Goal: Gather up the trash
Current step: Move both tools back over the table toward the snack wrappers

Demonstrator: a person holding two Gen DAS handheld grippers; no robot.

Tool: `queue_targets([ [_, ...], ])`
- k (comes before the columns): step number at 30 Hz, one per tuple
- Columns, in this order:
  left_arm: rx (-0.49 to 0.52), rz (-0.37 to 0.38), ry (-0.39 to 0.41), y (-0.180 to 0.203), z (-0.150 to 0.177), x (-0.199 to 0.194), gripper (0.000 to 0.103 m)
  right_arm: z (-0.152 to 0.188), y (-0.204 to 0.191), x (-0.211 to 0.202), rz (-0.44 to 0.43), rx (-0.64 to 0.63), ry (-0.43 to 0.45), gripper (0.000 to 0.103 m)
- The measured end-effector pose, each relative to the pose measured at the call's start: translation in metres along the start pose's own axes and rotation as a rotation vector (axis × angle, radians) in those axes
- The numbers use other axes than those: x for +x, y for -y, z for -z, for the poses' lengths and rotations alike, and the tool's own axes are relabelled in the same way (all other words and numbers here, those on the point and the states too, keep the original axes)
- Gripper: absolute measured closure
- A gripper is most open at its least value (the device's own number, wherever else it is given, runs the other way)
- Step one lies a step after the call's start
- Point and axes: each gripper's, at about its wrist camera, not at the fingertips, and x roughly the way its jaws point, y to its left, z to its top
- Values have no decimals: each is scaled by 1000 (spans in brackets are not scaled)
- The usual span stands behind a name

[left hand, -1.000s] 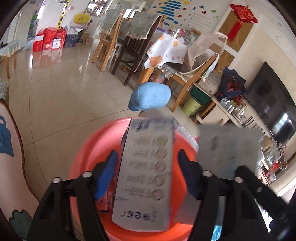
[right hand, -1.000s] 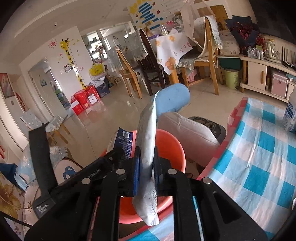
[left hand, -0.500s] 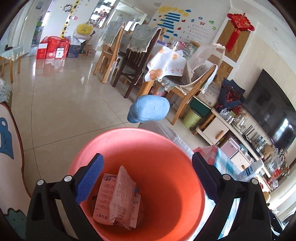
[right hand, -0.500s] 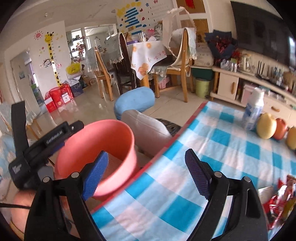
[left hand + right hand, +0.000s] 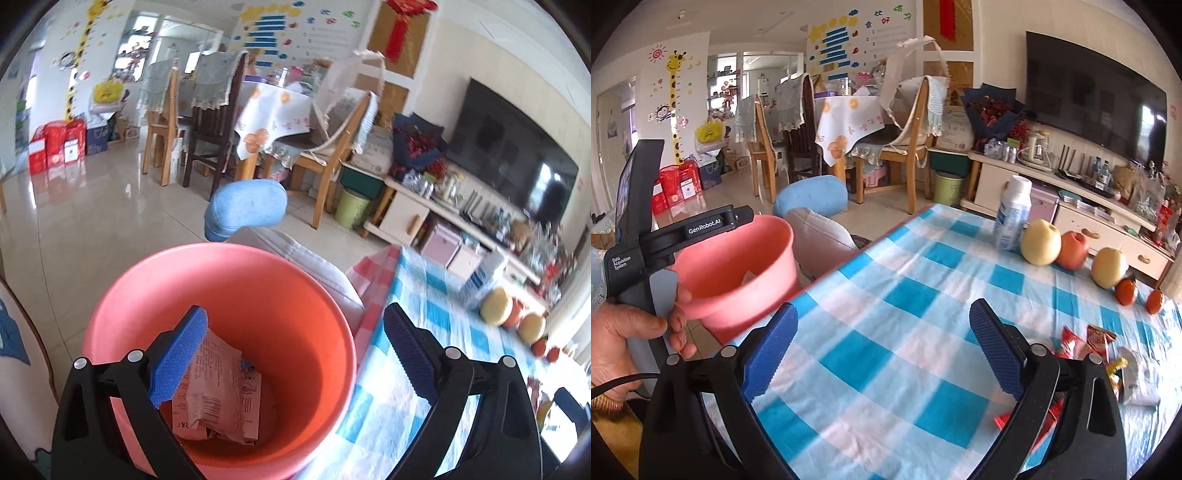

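Observation:
A pink plastic bin [image 5: 221, 280] stands beside the table; crumpled wrappers [image 5: 218, 398] lie at its bottom. My left gripper [image 5: 295, 354] hangs open and empty over the bin. The bin [image 5: 738, 258] also shows in the right wrist view, with the left gripper's body held over it. My right gripper [image 5: 882, 347] is open and empty above the blue checked tablecloth [image 5: 886, 295]. Red wrappers [image 5: 1086, 339] and a crumpled white wrapper [image 5: 1137, 376] lie on the cloth at the right.
A white bottle [image 5: 1012, 214], two pears [image 5: 1039, 242], an apple [image 5: 1073, 249] and two small oranges [image 5: 1126, 291] stand at the table's far side. A person's knee [image 5: 820, 229] and blue slipper [image 5: 812, 199] are beside the bin. Chairs and a TV cabinet stand beyond.
Both grippers opened and dropped their wrappers into the bin. My right gripper then swung right, over the table. The left view has also turned toward the table.

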Motion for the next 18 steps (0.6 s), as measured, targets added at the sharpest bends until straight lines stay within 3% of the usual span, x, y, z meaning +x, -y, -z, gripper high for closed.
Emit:
queue_targets([
  [8,128,25,-17,38,14,-15,8,21,28,-32,52,24,21,4],
  [18,213,57,-19,65,32,-34,8,45,56,-64,100,47,27,4],
])
